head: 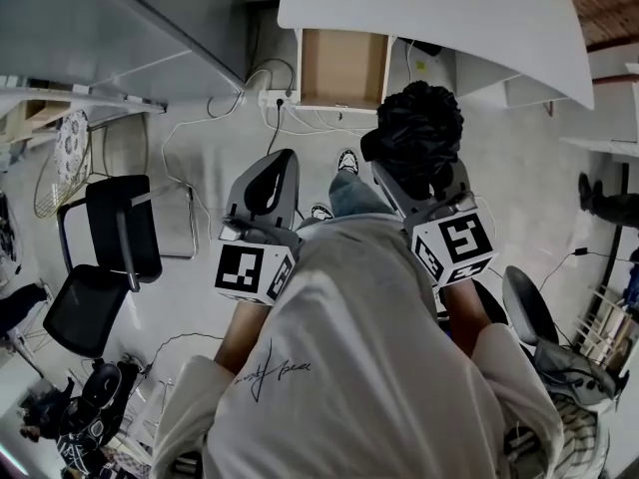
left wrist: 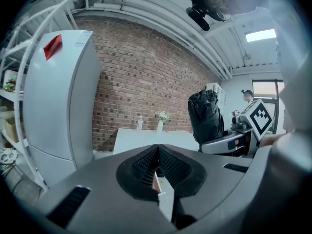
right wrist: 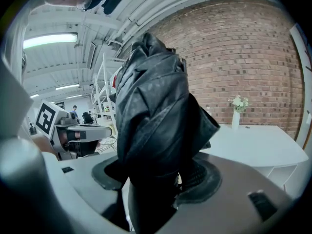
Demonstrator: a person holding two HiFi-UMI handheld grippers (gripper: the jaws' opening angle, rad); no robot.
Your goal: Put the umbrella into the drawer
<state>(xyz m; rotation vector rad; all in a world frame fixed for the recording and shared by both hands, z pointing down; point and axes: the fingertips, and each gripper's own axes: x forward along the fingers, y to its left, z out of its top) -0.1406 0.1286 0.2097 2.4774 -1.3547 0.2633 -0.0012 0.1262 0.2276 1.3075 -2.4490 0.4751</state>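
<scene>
The black folded umbrella (head: 417,138) stands upright in my right gripper (head: 423,190), which is shut on its lower part. In the right gripper view the umbrella (right wrist: 152,126) fills the space between the jaws and hides the pads. My left gripper (head: 272,173) is held level beside it, to the left, shut with nothing in it; its ribbed pads (left wrist: 146,165) meet at the tip. The open wooden drawer (head: 342,68) hangs under the white table (head: 449,13), straight ahead beyond both grippers. From the left gripper view the umbrella (left wrist: 205,115) shows at the right.
A black office chair (head: 105,257) stands on the left, a second chair (head: 529,309) at the lower right. Cables trail across the floor (head: 215,128) near the drawer. A white fridge (left wrist: 58,96) and a brick wall (left wrist: 146,82) lie ahead; a vase (right wrist: 236,116) stands on the table.
</scene>
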